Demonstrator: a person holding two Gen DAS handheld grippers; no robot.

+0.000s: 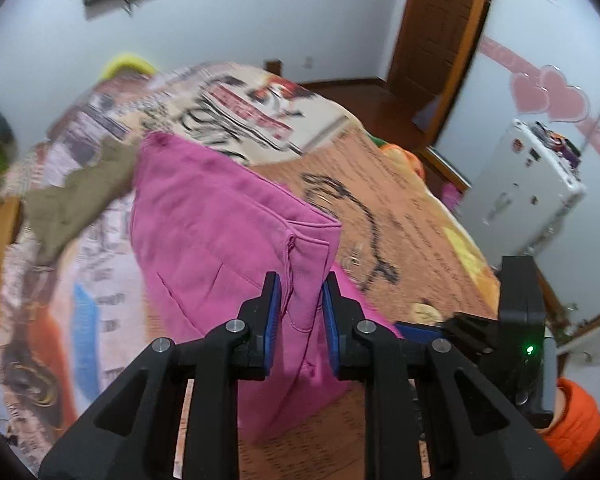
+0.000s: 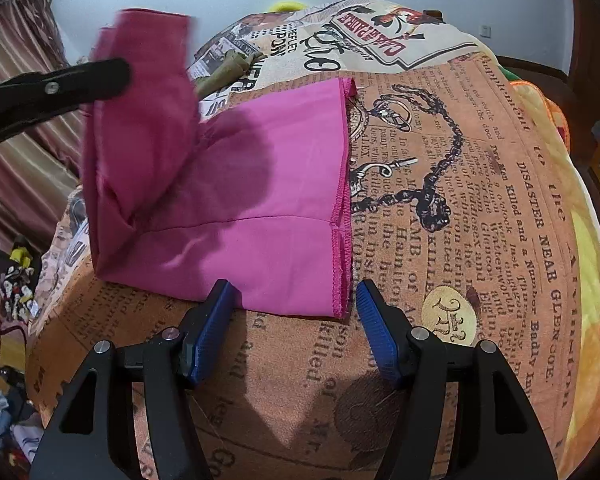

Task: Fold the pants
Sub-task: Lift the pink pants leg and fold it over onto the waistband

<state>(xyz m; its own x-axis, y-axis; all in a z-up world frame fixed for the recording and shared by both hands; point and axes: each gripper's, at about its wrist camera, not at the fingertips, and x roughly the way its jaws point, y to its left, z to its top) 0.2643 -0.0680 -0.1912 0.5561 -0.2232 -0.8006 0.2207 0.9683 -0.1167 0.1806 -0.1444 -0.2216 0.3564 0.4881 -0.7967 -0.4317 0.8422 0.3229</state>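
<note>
Pink pants (image 1: 204,216) fill the left tongs (image 1: 300,312), which are clamped on a bunched end and hold it raised above the bed (image 2: 480,220); the rest lies flat on the newspaper-print cover. Right tongs (image 2: 292,320) stand apart, hovering by the near hemmed corner, gripping nothing. Judging by this, a lengthwise fold is underway; next, lay the lifted end squarely over. Motion blur hides its edges.

Matt pink cloth pants (image 2: 260,200) lie on a printed, soft fabric bedspread (image 2: 480,200).
</note>
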